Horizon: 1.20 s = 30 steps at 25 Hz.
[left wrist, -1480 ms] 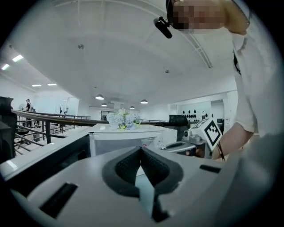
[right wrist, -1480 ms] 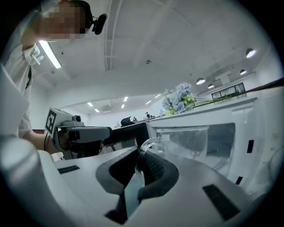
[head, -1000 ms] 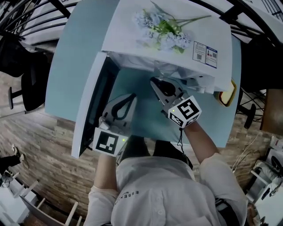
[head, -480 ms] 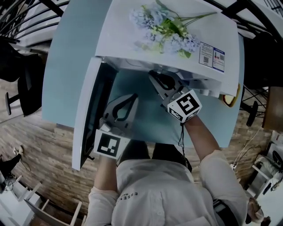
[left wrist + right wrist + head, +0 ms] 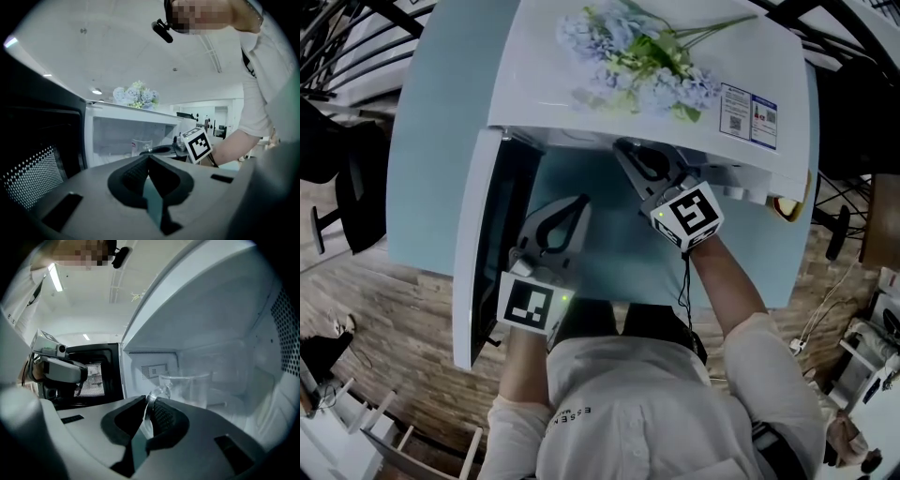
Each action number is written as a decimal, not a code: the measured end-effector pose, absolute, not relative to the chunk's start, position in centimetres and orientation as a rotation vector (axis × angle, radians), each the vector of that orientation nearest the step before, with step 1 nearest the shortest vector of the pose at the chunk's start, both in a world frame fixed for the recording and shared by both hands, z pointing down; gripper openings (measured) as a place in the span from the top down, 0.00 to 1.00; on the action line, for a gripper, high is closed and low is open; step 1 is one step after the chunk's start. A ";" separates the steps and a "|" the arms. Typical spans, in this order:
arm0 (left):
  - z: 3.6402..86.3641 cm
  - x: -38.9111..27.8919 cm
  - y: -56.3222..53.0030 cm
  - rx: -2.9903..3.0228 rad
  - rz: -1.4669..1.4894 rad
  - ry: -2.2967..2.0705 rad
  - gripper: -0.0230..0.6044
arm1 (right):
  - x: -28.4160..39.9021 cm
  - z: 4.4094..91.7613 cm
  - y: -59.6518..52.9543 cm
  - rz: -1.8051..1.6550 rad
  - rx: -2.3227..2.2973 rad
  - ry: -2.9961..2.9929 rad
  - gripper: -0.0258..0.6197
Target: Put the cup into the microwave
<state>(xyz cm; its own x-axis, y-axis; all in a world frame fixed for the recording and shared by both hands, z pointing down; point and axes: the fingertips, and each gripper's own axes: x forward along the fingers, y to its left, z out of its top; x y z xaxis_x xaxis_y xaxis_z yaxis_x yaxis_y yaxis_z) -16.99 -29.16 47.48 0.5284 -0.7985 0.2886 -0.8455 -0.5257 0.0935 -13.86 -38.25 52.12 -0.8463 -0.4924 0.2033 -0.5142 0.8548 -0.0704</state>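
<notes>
The white microwave (image 5: 534, 84) stands on the light blue table (image 5: 431, 159) with its door (image 5: 483, 244) swung open to the left. My right gripper (image 5: 628, 155) reaches into the cavity. It is shut on the handle of a clear glass cup (image 5: 187, 387), which stands upright inside the microwave (image 5: 243, 333). In the right gripper view the handle sits pinched between the jaws of the right gripper (image 5: 149, 404). My left gripper (image 5: 579, 202) hovers over the table beside the open door, shut and empty. In the left gripper view the cup (image 5: 141, 145) shows inside the cavity beyond the left gripper (image 5: 149, 157).
Pale blue artificial flowers (image 5: 628, 56) lie on top of the microwave. A yellow object (image 5: 787, 206) sits at the table's right edge behind the microwave. A dark chair (image 5: 337, 178) stands left of the table. The open door (image 5: 93, 376) walls off the left side.
The right gripper has moved a little deeper into the microwave with the cup. The left gripper has stayed where it was, shut.
</notes>
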 end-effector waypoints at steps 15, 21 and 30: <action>48.3 -17.3 -29.4 2.538 0.358 -1.390 0.96 | -12.4 52.1 -38.1 0.358 0.823 -2.883 0.81; 47.5 -16.6 -28.9 2.560 0.343 -1.382 0.96 | -10.2 51.9 -37.1 0.330 0.881 -2.825 0.81; 43.7 -15.2 -26.7 2.630 0.294 -1.408 0.96 | -7.4 47.3 -33.0 0.292 1.027 -2.808 0.81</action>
<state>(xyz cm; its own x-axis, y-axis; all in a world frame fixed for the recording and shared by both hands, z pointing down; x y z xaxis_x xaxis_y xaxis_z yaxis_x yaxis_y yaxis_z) -15.21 -26.70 43.71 0.5422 -0.8057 0.2386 -0.8338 -0.5510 0.0343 -7.40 -33.01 47.29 -0.7578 -0.6229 0.1941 -0.6496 0.7484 -0.1340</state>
